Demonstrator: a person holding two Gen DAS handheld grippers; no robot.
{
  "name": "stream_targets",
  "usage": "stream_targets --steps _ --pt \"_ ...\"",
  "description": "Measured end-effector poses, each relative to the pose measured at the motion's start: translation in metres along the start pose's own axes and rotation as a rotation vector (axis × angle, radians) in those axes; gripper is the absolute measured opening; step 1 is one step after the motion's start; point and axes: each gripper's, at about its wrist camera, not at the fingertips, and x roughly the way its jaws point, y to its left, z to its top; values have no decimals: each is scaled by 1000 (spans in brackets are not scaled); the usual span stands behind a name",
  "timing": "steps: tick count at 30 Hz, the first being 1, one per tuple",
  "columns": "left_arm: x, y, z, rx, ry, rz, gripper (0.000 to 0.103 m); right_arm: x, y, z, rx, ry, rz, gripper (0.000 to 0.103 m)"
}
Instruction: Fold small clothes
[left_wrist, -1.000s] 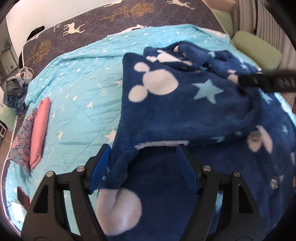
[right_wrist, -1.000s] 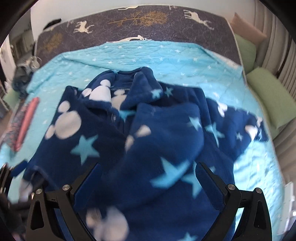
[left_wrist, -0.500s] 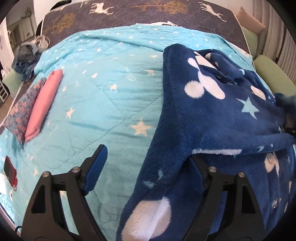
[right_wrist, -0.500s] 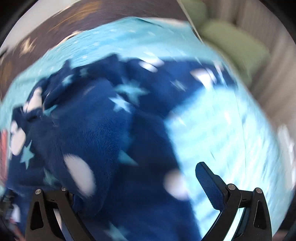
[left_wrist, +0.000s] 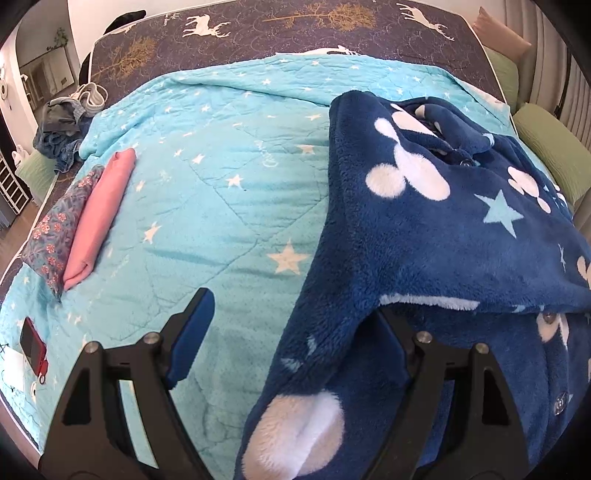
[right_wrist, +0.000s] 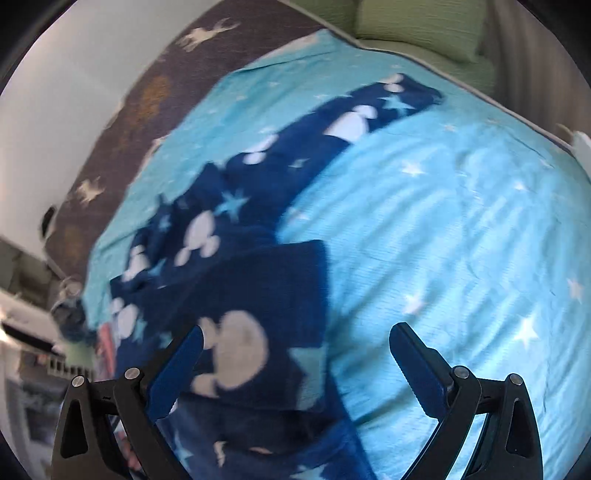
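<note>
A navy fleece garment (left_wrist: 443, 229) printed with white mouse heads and pale stars lies on the right half of a bed (left_wrist: 229, 206) under a turquoise star quilt, one flap already doubled over its body. Seen from the left wrist camera, the left gripper (left_wrist: 295, 328) tilts down at the garment's near left corner: its jaws stand wide apart, having just opened further, and the fleece edge runs between them with the right finger tucked under the folded flap while the left finger hangs over bare quilt. Neither pad presses on the cloth, so nothing is held.

The right gripper (right_wrist: 295, 354) also points steeply down, jaws wide and clamped on nothing (its view is blurred). In that view the garment (right_wrist: 236, 280) lies left of and beyond it, brushing past the left finger, while the right finger is over open quilt. A long strip, probably a sleeve (right_wrist: 354, 114), reaches diagonally away toward the far right, up the bed toward the green pillows (right_wrist: 421, 26).

That unfolded strip looks like the next piece to bring in, and its long axis runs away from the right gripper, which is the nearer of the two; the left sits at the opposite edge. A folded pink item (left_wrist: 99, 218) and a floral one (left_wrist: 59, 229) lie well apart at the bed's left side.
</note>
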Motion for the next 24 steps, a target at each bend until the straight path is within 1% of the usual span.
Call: stream_targets --steps 2,3,5,7,9,11,13,15,16,17,18,19,20,24 --pt "-1 -2 3 3 -8 -10 82 6 9 -1 -37 27 -23 102" --pt "-2 -4 4 7 -13 -14 82 19 14 2 -32 31 -33 102" --pt "-3 -12 10 35 -31 -22 82 34 10 5 -6 51 -26 102" --pt "-2 -21 15 65 -40 -12 82 44 7 6 19 73 -6 102" --pt "0 -28 17 95 -47 13 82 51 7 6 25 84 -10 102" --pt "0 -27 17 96 -53 36 82 52 15 7 1 67 -20 102" --pt "0 -20 17 71 -43 31 82 48 33 13 -70 33 -40 102" --pt "1 -12 15 40 -28 10 82 43 62 24 -184 -22 -58 102" --pt "1 -10 14 28 -26 5 82 42 84 30 -265 -52 -53 102" --pt "2 -7 12 17 -25 1 82 45 110 35 -360 -55 -29 102" --pt "2 -8 10 13 -24 0 82 52 136 38 -454 -21 8 102" --pt "3 -7 9 9 -22 0 82 68 169 40 -553 48 69 102" --pt "4 -6 8 3 -19 -3 82 81 194 41 -609 95 116 102" --pt "5 -2 7 -20 -23 -32 82 145 284 36 -746 247 231 102"
